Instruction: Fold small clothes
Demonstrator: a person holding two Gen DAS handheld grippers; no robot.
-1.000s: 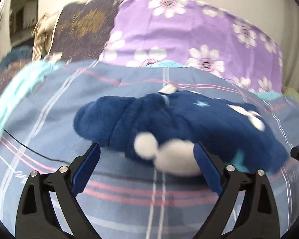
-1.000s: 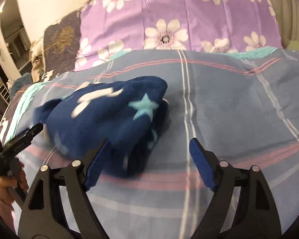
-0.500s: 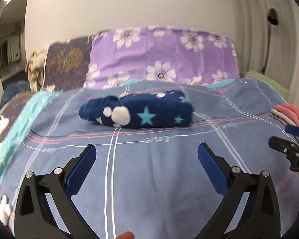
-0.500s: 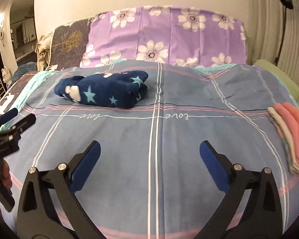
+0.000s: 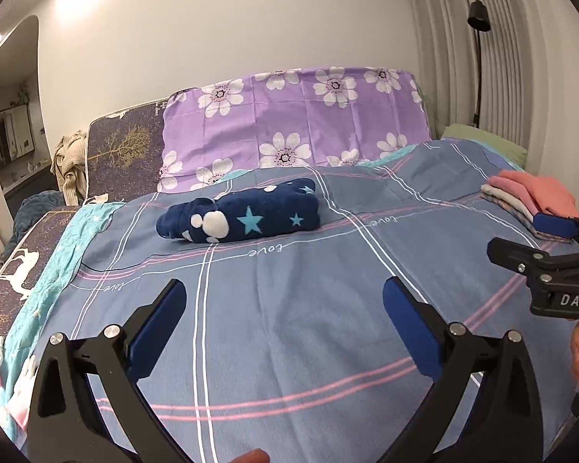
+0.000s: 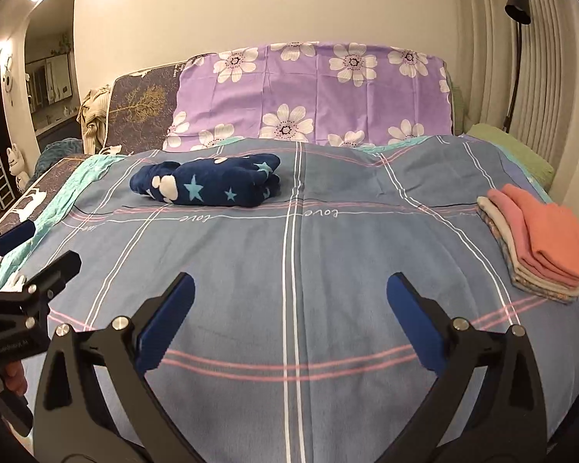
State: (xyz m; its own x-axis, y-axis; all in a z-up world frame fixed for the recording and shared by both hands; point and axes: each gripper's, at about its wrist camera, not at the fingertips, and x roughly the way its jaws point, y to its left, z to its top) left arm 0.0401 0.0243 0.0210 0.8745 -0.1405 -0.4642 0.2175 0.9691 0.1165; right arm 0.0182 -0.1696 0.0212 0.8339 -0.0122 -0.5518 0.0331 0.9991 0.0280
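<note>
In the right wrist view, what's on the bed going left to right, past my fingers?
Left gripper at the edge → folded navy star garment → bare blue plaid bedspread → stack of folded pink and cream clothes.

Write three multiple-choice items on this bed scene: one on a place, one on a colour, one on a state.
1. Where is the stack of folded clothes?
A. at the bed's right edge
B. on the purple pillow
C. under the navy bundle

2. What colour is the top piece of that stack?
A. green
B. coral orange
C. black

3. How is the right gripper?
A. shut on the bundle
B. shut on nothing
C. open, holding nothing

Answers: 1 A, it lies by the right edge; 2 B, top layer is coral; 3 C, fingers stand wide over bare blanket, the navy starred bundle lies far off.
</note>
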